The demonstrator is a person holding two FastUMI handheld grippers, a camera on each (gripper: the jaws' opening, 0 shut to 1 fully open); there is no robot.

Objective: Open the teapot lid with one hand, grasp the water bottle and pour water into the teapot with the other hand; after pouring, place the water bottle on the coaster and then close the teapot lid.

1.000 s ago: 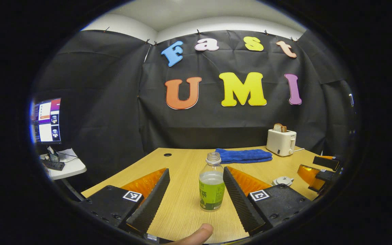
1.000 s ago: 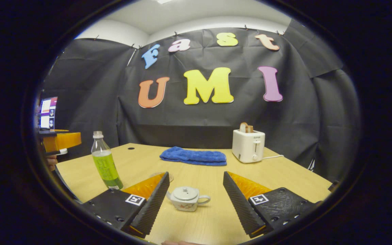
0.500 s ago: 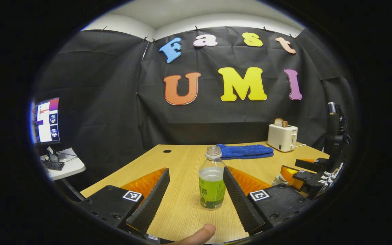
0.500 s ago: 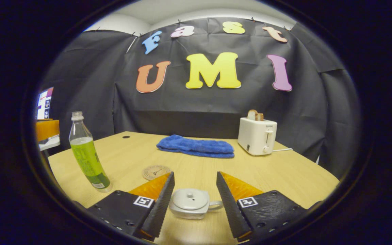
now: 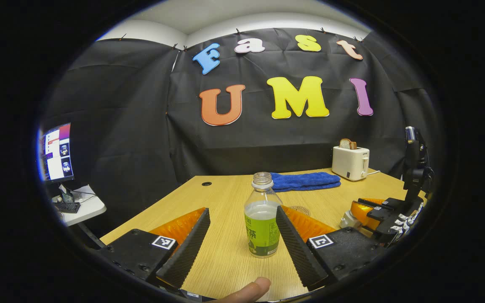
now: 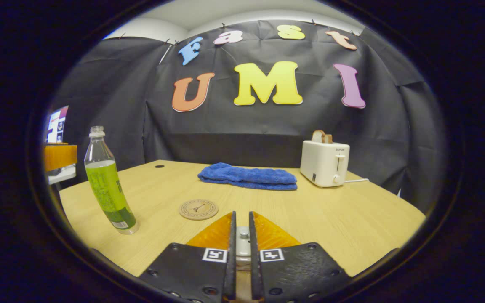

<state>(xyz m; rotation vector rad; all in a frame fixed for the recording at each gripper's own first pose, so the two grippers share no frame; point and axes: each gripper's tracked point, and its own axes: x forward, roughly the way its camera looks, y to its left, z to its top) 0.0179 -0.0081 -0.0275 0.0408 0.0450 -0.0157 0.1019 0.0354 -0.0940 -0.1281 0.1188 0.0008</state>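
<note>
Your left gripper (image 5: pixel 242 240) is spread wide, and the clear plastic bottle (image 5: pixel 262 219) of green drink stands upright on the wooden table (image 5: pixel 225 256) between its ridged fingers, nearer the right one. Your right gripper (image 6: pixel 242 252) is pinched on the little knob of the smooth white teapot lid (image 6: pixel 243 244). The round coaster (image 6: pixel 198 209) lies flat just beyond.
</note>
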